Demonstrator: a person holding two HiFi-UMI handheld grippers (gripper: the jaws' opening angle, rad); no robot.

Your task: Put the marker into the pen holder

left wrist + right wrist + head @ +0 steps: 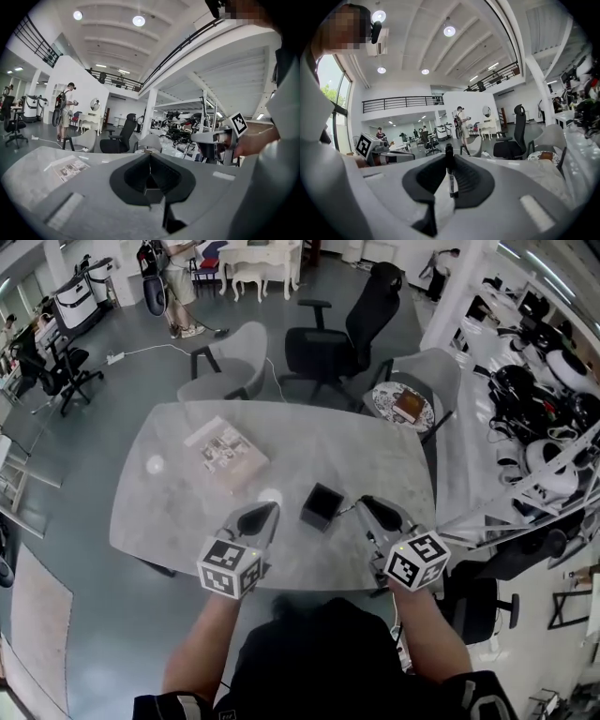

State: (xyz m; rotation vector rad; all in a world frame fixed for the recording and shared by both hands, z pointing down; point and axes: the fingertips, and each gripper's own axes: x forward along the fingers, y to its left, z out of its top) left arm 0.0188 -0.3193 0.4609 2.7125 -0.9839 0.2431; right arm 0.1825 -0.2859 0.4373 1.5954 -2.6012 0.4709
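Wide office floor is spreading out behind a pale marbled table (169,512), and you are standing at its near edge with both grippers over it. Your right gripper (362,503) is clamping the marker (450,180) between its jaws, the marker lying along the seam with its dark end poking out at the tips. Your left gripper (272,510) is carrying nothing, its jaws resting together. The black square pen holder (322,506) is standing open-topped on the table between the two grippers, just beside the right one's tips and near the table's near edge. The only bold print showing is the black-and-white square pattern on each gripper's cube (230,567). A printed booklet (225,452) is lying flat farther out to the left, its text too small to read. Bare tabletop is lying between the booklet and the pen holder, and a small white disc (155,465) is sitting well apart at the left. Grey chairs (225,362) and a black chair (333,343) are crowding the far edge, while a white rack (525,493) is running close along the table's right side.
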